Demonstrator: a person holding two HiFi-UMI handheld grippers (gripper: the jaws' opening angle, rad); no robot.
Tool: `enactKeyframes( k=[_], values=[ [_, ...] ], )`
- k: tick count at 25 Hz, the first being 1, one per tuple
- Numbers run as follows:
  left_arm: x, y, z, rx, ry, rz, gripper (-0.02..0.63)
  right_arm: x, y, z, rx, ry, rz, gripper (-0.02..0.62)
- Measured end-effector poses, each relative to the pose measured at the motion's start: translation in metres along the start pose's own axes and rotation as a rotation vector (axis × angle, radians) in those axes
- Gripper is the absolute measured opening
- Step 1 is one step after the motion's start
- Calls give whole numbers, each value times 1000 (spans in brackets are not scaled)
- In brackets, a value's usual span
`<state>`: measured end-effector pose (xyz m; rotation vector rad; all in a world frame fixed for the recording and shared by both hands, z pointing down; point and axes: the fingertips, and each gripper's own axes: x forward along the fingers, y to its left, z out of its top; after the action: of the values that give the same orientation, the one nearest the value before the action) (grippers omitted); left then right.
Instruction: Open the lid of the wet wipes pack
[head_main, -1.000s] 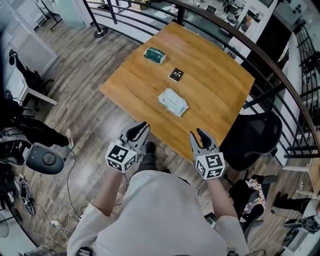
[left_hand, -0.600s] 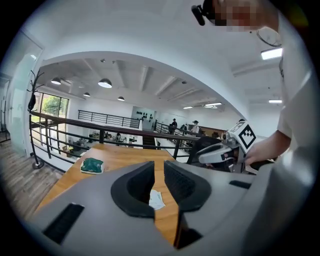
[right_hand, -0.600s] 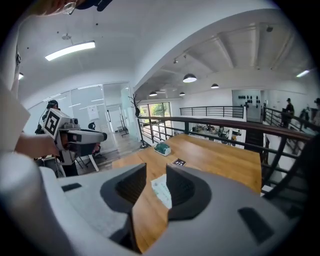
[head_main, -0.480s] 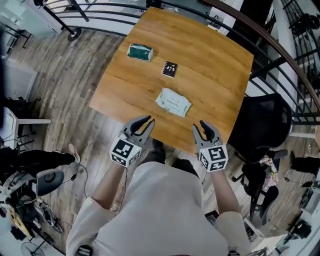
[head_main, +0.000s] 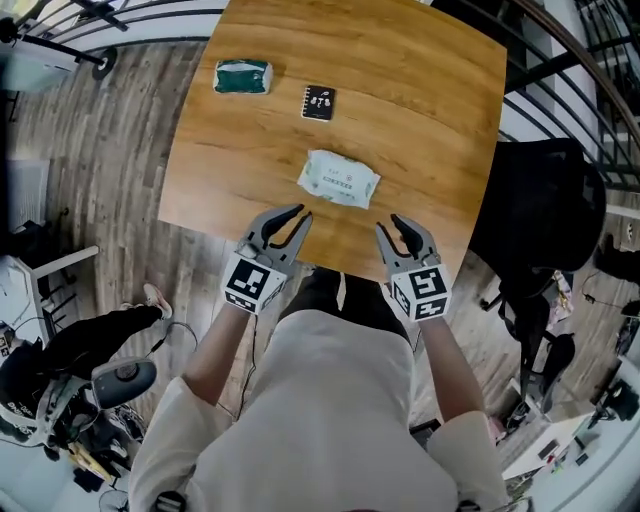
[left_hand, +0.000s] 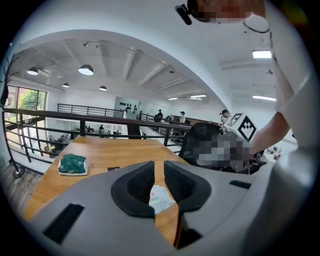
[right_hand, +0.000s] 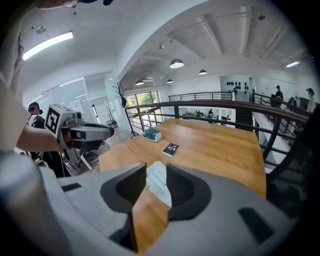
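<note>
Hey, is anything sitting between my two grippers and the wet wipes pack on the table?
Nothing visible. Only bare table lies between the left hand-held gripper, the right hand-held gripper and the wet wipes pack. The green pouch and the small black card lie beyond the pack, out of the way.

Wooden table (head_main: 430, 120) on a grey plank floor (head_main: 110, 180), a curved black railing (left_hand: 100, 115) behind it, a black office chair (head_main: 540, 210) alongside; round lamps (left_hand: 86, 69) hang from the white ceiling (left_hand: 140, 30).
</note>
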<state>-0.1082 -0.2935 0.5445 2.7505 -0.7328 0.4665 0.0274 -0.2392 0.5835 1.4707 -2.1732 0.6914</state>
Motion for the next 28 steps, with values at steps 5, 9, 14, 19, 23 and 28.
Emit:
enactKeyframes(
  k=[5,9,14,19,23,28],
  values=[
    [37,10,-21,130,44,-26,54,33,-13,-23,-13,42,22,110],
    [67,13,-43,215,114,-54,55,57,-21,-44,-25,97,59,110],
    [101,14,-81,346,206,-96,62,89,-28,-71,-55,153,107,110],
    [124,12,-119,512,301,-126,64,119,-31,-94,-113,212,131,110],
    [143,10,-147,637,367,-162,66,140,-35,-109,-195,253,141,110],
    [155,7,-176,821,456,-234,78,155,-35,-122,-236,271,159,110]
  ],
)
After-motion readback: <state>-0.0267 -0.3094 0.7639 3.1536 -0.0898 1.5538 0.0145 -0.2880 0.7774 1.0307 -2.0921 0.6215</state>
